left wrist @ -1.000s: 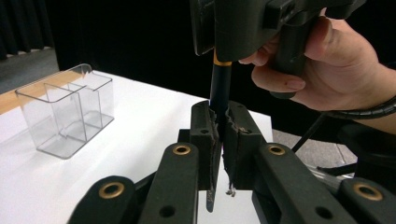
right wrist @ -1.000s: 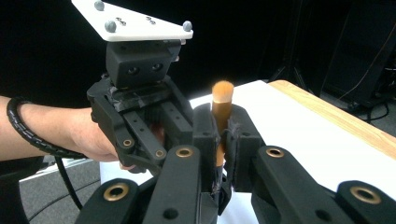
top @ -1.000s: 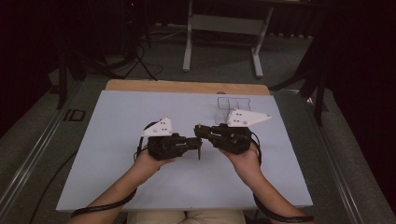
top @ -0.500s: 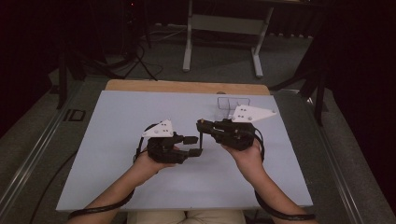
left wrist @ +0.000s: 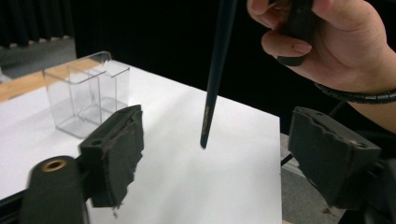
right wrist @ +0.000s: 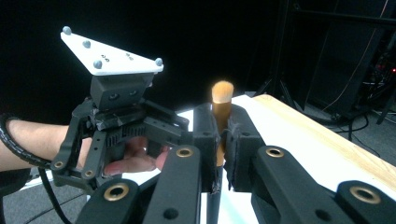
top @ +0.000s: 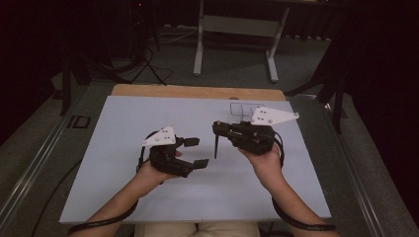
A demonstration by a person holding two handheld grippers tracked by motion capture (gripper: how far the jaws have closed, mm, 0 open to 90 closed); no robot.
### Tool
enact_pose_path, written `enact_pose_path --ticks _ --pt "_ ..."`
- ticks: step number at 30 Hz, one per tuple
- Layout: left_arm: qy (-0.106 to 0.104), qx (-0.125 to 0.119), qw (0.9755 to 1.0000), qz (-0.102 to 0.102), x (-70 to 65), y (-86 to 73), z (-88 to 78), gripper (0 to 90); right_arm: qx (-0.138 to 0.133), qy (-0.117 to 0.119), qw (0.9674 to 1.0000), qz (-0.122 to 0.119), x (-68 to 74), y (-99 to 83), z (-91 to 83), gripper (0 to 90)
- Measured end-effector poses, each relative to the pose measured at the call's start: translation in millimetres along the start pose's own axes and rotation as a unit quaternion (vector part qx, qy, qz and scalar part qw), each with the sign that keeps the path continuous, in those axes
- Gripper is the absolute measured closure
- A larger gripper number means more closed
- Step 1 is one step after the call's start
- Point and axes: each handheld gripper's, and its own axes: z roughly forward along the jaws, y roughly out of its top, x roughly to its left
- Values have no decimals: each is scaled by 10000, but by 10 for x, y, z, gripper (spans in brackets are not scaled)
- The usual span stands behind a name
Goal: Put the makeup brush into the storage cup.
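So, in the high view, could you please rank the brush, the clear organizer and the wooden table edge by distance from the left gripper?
1. Brush, just right, hanging from the right gripper.
2. Clear organizer, farther back right.
3. Wooden table edge, along the far side.

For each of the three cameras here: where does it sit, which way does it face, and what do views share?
High view: above the person's side, looking forward and down on the table; forearms and both grippers show.
Left gripper view: along open jaws toward the brush, clear holder and right hand.
Right gripper view: along jaws clamping the brush, facing the left gripper.
All share the brush.
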Motion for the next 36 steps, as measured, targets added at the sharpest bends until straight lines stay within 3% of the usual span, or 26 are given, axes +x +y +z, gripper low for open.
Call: enact_pose_path --ticks 5,7,11,18,24,29,36 --pt "55 -1 10000 -79 26 -15 -58 150 -36 -68 10000 5 -40 9 -37 840" --pt "-59 65 10000 0 39 -27 -82 54 -34 -75 10000 11 -55 7 -43 840" --pt "-39 82 10000 11 42 -51 -116 27 -15 -112 9999 -7 -78 4 -50 840" --pt "232 -27 9997 36 77 -75 -191 14 -7 -163 9999 -5 -124 -1 -65 840" --pt "610 -176 9980 61 115 -136 -340 4 -21 -253 9997 2 -178 10 -102 840" --pt "996 -272 9946 88 118 -201 -481 2 -47 -322 9995 -17 -215 30 -125 840" --pt "1304 -286 9910 92 113 -272 -633 3 -71 -386 9992 -35 -258 56 -137 840"
